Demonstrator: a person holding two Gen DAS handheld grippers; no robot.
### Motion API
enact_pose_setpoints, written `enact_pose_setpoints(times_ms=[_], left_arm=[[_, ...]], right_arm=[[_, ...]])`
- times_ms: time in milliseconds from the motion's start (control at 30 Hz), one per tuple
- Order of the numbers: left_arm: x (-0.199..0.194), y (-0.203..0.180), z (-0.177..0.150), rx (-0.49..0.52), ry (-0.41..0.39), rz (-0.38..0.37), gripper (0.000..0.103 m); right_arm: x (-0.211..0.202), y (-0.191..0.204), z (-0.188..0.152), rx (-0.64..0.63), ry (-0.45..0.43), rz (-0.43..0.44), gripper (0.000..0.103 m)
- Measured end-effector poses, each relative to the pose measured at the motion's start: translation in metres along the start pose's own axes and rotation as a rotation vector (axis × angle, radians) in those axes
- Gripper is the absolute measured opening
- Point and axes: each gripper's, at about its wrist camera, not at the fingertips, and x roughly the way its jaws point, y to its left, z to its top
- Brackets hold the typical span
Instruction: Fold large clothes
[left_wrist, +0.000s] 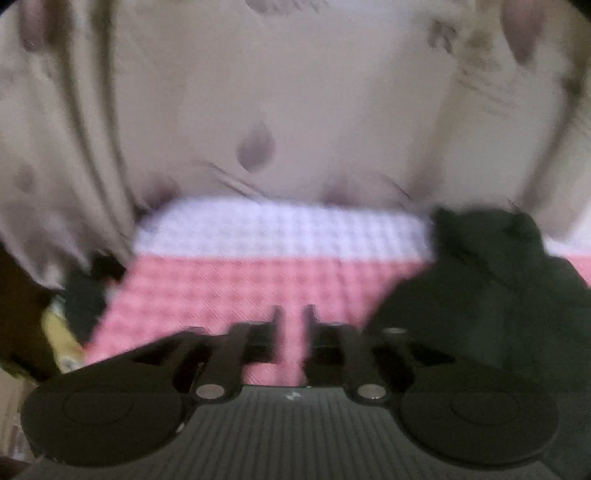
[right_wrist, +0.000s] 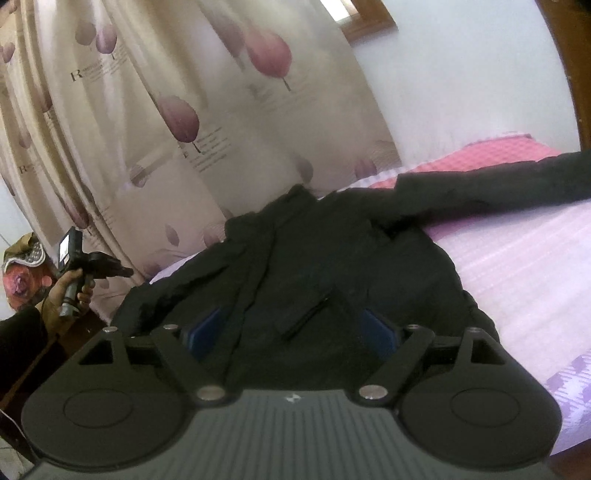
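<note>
A bed (right_wrist: 524, 258) with a pink and lilac checked cover fills the lower part of both views. Behind it hangs a cream curtain (right_wrist: 207, 122) printed with purple tulips and lettering, reaching down to the bed edge. To the curtain's right is a plain pale wall (right_wrist: 461, 74). A brown wooden frame (right_wrist: 369, 22) sits at the wall's top. Lighting is soft daylight.

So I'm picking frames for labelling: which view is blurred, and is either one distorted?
Left wrist view: heavy motion blur smears the checked bedcover, the curtain and the left gripper. Right wrist view: far sharper, the black jacket and the print on the curtain show clearly, soft only at the edges. Both views show fisheye bending and dark corners.
</note>
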Motion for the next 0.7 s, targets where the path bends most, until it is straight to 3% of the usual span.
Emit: enact_pose_setpoints(times_ms=[33,100,200,267,300,367,400,500,533,633,667,700], left_arm=[[0.003,0.0,-0.004,0.024,0.015,0.001,0.085],[0.001,0.006,-0.013,0.043,-0.009,0.018,0.102],[0.008,0.02,-0.019,-0.046,0.009,-0.092,0.103],[0.019,0.018,-0.019,-0.021,0.066,-0.15,0.102],[0.024,0.01,-0.022,0.035,0.08,-0.12,0.09],[0.035,-0.002,-0.028,0.109,0.118,-0.098,0.045],[0.04,-0.005,-0.032,0.111,0.151,-0.115,0.007],[0.033,-0.024,-0.042,0.222,0.081,-0.043,0.008],[0.03,-0.024,-0.041,0.217,0.045,-0.011,0.008],[0.022,-0.004,-0.019,0.076,-0.073,0.165,0.004],[0.023,0.003,-0.012,0.03,-0.096,0.255,0.003],[0.024,0.012,-0.005,-0.024,-0.102,0.292,0.003]], right_arm=[[-0.001,-0.001,0.001,0.002,0.001,0.004,0.089],[-0.003,-0.002,0.002,0.009,-0.005,0.012,0.089],[-0.002,-0.001,0.001,0.014,0.0,0.02,0.089],[0.001,0.001,0.0,0.019,0.009,0.021,0.089],[0.001,0.002,-0.001,0.019,0.012,0.021,0.089],[0.001,0.003,-0.002,0.015,0.011,0.022,0.089],[0.001,0.004,-0.001,0.012,0.012,0.019,0.089],[0.001,0.004,0.0,0.006,0.006,0.007,0.089],[0.001,0.004,0.001,0.003,0.001,0.006,0.089],[0.004,0.003,0.001,0.011,-0.003,0.007,0.089],[0.006,0.003,0.001,0.015,0.001,0.012,0.089],[0.007,0.004,0.001,0.014,0.001,0.017,0.089]])
